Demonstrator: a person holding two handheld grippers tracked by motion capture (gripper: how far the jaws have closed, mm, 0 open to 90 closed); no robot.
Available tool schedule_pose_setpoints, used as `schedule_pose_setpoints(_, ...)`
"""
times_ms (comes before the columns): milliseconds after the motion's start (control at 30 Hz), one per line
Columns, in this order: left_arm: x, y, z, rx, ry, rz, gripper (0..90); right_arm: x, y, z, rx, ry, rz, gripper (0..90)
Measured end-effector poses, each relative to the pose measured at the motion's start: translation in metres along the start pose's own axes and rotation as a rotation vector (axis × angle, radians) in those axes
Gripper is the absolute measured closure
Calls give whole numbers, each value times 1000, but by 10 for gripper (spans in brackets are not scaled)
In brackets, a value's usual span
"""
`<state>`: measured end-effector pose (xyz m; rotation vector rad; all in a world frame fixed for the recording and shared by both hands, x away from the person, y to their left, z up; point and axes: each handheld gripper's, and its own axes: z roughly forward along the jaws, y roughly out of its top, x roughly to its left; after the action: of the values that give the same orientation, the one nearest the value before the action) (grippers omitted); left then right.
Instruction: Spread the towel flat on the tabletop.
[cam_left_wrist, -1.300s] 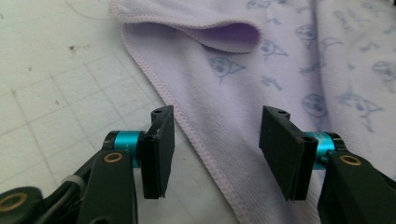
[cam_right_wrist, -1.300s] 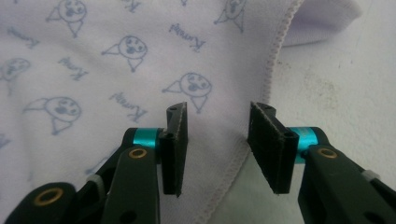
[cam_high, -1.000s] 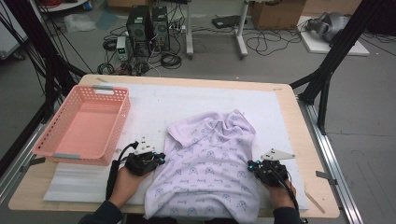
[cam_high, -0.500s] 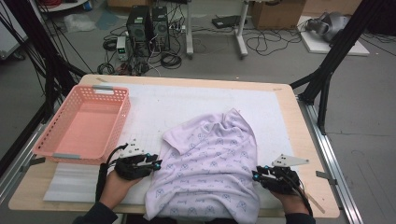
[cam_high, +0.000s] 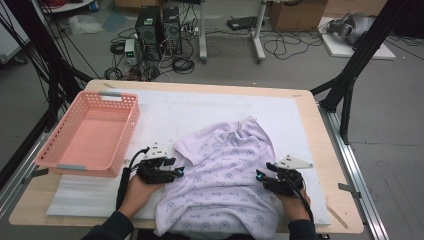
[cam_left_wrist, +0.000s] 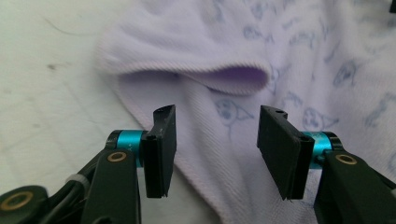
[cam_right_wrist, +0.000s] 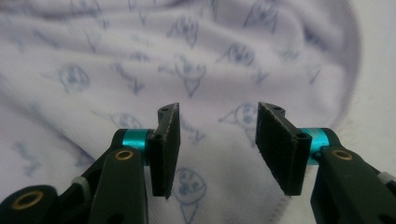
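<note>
On the white-padded wooden table, the lilac printed knit garment has just been released; the left gripper and the right gripper stand unclenched with nothing between the jaws. A fresh grasp on its edges is judged next.

The left gripper and right gripper each have flat black rectangular pads, teal metal collars and black arms with brass-coloured rivets. Black cables trail from both. The person wears dark sleeves.

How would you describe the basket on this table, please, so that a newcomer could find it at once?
Start at the wooden table with the white mat on it. Across the middle of the mat lies a lilac shirt; look left of it, to the table's left edge. There stands the basket: pink, rectangular, with slotted walls, the only rigid container on the table.
</note>
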<state>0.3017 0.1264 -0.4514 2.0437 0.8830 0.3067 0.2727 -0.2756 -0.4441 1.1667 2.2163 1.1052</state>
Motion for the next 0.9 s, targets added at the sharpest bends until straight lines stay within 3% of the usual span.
schedule_pose_setpoints(33,-3,0,0,6,24,32,497,0,-1,5,35,1,-2,514)
schedule_pose_setpoints(100,-7,-1,0,2,63,55,625,0,-3,7,47,4,3,583)
schedule_pose_setpoints(167,-7,-2,-2,4,52,55,838,0,-3,4,54,8,2,774)
schedule_pose_setpoints(200,-7,-3,-4,4,51,50,863,0,-3,3,63,21,-2,857)
schedule_pose_setpoints(300,-5,-6,-9,7,22,15,871,1,-3,-2,93,42,-7,874)
schedule_pose_setpoints(500,-1,-11,-24,50,-45,-7,859,-2,-12,-23,149,110,-7,873)
schedule_pose_setpoints(567,0,-11,-25,38,-52,-3,746,-3,-14,-27,154,131,-9,862)
schedule_pose_setpoints(633,3,-9,-26,7,-40,-23,592,-3,-14,-28,127,138,-12,790)
schedule_pose_setpoints(700,10,-4,-27,-43,-19,-60,511,-4,-12,-28,78,137,5,722)
schedule_pose_setpoints(767,18,3,-26,-92,-7,-109,500,-5,-10,-28,40,122,6,695)
schedule_pose_setpoints(833,24,11,-22,-115,22,-115,501,-5,-8,-28,25,110,3,689)
schedule_pose_setpoints(900,30,19,-14,-83,49,-109,507,-6,-7,-27,17,103,0,687)
